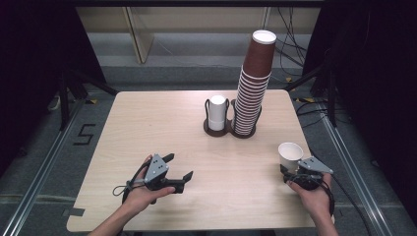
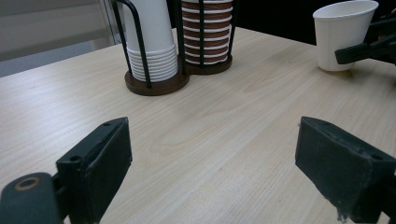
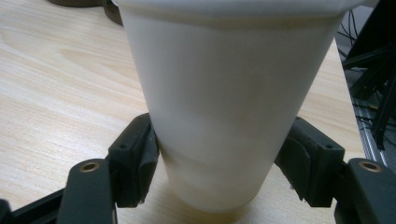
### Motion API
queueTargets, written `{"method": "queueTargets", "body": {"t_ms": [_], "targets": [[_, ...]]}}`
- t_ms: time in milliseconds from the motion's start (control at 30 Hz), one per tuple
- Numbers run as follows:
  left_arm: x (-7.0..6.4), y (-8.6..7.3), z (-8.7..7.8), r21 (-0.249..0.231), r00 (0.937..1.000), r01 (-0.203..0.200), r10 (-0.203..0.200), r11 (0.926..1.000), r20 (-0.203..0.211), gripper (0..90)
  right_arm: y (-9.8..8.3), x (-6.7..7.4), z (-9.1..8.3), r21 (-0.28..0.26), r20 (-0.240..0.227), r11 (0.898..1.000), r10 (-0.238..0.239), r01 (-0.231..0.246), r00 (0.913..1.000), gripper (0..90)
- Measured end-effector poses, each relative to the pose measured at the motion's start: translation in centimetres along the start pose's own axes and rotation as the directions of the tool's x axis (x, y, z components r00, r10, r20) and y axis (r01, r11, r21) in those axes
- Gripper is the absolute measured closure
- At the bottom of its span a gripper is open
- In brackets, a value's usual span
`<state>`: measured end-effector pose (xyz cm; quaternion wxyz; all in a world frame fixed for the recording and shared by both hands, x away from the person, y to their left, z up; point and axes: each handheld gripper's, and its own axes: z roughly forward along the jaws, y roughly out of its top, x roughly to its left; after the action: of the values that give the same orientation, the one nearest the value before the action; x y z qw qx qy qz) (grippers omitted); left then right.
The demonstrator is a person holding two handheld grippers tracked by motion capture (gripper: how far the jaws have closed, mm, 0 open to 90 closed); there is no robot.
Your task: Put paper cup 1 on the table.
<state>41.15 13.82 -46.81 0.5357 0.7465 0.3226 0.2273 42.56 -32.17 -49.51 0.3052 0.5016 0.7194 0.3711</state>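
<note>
At about four o'clock on the wooden table (image 1: 147,123), near its right edge, a single white paper cup (image 1: 290,155) stands upright, and the right gripper (image 3: 217,163) clamps its lower wall from both sides, one black pad (image 3: 147,156) pressed against each flank. The left gripper (image 1: 178,167) hangs at roughly seven o'clock, well apart from the cup, its jaws spread wide with only bare tabletop between them. Toward twelve o'clock a dark two-slot cup rack (image 1: 216,129) holds a short white cup stack (image 1: 217,112) just beside a tall brown cup stack (image 1: 253,83).
</note>
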Motion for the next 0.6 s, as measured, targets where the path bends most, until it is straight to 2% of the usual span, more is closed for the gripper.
{"method": "queueTargets", "body": {"t_ms": [67,100,133,167,233,433,467,500,533,600], "targets": [[-0.03,-0.02,0.06,-0.006,1.0,-0.001,0.001,1.0,0.004,10.3,-0.04,-0.09,-0.01,0.007,0.005,1.0,-0.007,0.007,1.0,33.2],[-0.04,-0.02,0.07,-0.007,1.0,-0.002,0.002,1.0,0.005,10.3,-0.06,0.1,-0.1,0.017,0.01,1.0,0.02,-0.02,0.9998,33.1],[-0.06,-0.03,0.09,-0.008,1.0,-0.003,0.003,1.0,0.007,10.3,-0.05,0.08,-0.11,0.017,0.012,1.0,0.016,-0.016,0.9998,33.1],[-0.1,-0.01,0.07,-0.006,1.0,-0.005,0.005,1.0,0.004,10.3,-0.03,-0.23,-0.04,0.009,0.02,1.0,-0.021,0.021,0.9996,33.0],[-0.1,0.0,0.07,-0.008,1.0,-0.005,0.005,1.0,0.005,10.3,-0.05,-0.24,-0.02,0.011,0.02,1.0,-0.02,0.02,0.9996,33.0],[-0.07,0.02,0.0,-0.001,1.0,-0.005,0.005,1.0,0.002,10.3,-0.16,-0.28,0.11,0.027,0.021,1.0,-0.01,0.009,0.9997,32.6],[-0.1,-0.03,0.1,-0.01,1.0,-0.004,0.004,0.9999,0.007,10.3,-0.2,0.04,0.08,0.04,0.012,0.999,0.032,-0.032,0.9994,32.3],[-0.1,-0.03,0.1,-0.01,1.0,-0.004,0.004,0.9999,0.007,10.3,-0.18,-0.21,0.12,0.033,0.015,0.999,-0.005,0.004,0.9999,32.3],[-0.14,-0.02,0.1,-0.009,1.0,-0.005,0.005,0.9999,0.006,10.2,-0.25,0.11,0.1,0.047,0.012,0.998,0.034,-0.034,0.9994,32.1],[-0.19,-0.03,0.13,-0.01,0.9999,-0.005,0.005,0.9999,0.009,10.2,-0.28,0.08,0.11,0.046,0.011,0.999,0.028,-0.029,0.9995,32.0]]}}
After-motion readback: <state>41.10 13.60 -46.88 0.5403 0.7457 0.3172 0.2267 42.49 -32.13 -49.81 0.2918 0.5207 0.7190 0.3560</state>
